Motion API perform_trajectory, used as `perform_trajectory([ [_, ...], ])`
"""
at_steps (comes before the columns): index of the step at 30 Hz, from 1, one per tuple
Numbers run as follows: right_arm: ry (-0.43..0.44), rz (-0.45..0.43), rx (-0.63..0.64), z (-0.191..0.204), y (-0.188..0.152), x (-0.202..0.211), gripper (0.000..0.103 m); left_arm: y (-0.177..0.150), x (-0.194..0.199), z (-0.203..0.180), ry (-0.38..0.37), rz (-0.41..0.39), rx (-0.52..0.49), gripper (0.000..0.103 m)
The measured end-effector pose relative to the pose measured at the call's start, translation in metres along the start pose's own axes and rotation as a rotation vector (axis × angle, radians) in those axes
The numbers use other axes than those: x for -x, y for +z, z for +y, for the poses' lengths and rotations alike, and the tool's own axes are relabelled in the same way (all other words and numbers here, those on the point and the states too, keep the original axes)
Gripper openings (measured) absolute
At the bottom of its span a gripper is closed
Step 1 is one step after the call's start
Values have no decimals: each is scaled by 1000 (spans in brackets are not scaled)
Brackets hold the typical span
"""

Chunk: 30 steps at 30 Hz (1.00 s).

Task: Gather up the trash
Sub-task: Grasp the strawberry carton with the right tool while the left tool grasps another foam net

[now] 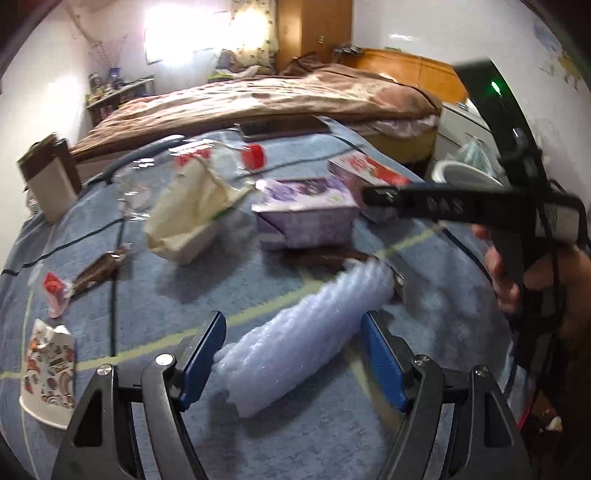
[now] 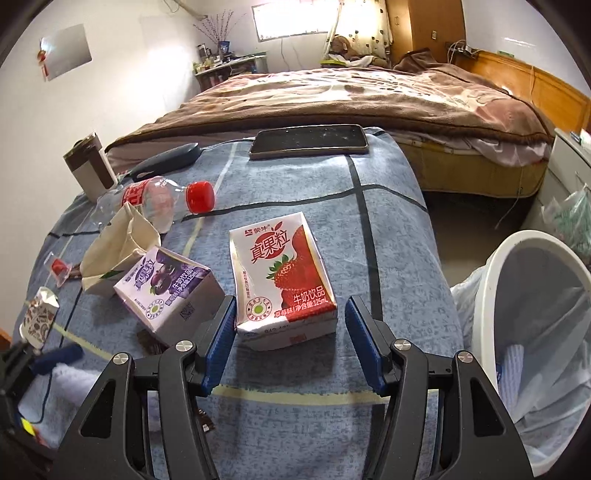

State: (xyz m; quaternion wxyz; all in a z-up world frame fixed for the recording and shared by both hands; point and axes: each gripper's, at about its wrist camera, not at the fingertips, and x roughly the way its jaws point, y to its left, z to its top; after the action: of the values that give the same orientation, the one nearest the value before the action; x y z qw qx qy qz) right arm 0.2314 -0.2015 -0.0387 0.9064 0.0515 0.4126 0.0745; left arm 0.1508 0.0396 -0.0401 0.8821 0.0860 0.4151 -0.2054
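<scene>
Early stage, by the look of it. Right gripper (image 2: 290,341) wide open, red strawberry milk carton (image 2: 282,280) between the jaws, ungripped. Left gripper (image 1: 293,356) wide, straddling the translucent bubble-wrap roll (image 1: 303,332). White lined bin (image 2: 535,306) right of the right jaws; most litter is on the blue cloth (image 2: 295,435).

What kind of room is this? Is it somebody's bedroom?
Most likely a bedroom in a home. A big bed with a rumpled brown blanket fills the back, a tall wooden wardrobe stands in the corner, and a curtained window glows beside it.
</scene>
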Motion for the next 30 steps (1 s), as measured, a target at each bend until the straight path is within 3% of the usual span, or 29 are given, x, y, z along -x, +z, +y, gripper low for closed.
perform_trajectory([
  [4, 4, -8, 8, 2, -2, 3, 56, -1, -4, -6, -42, 15, 14, 76],
  [14, 27, -26, -1, -12, -7, 13, 56, 2, -11, -19, -29, 42, -20, 56],
  [18, 38, -29, -10, -20, -7, 16, 56, 4, -8, -28, -28, 23, -41, 57],
  [21, 43, -29, -22, -25, -6, 16, 56, 10, -12, -29, -31, 19, -27, 72],
  [24, 53, -28, -24, -26, -7, 18, 56, 14, -19, -35, -3, 29, -55, 72],
  [28, 61, -35, -19, -26, -8, 20, 56, 17, -25, -36, -25, 40, -28, 71],
  [30, 62, -34, -17, -26, -9, 20, 56, 16, -25, -36, -29, 38, -24, 59],
])
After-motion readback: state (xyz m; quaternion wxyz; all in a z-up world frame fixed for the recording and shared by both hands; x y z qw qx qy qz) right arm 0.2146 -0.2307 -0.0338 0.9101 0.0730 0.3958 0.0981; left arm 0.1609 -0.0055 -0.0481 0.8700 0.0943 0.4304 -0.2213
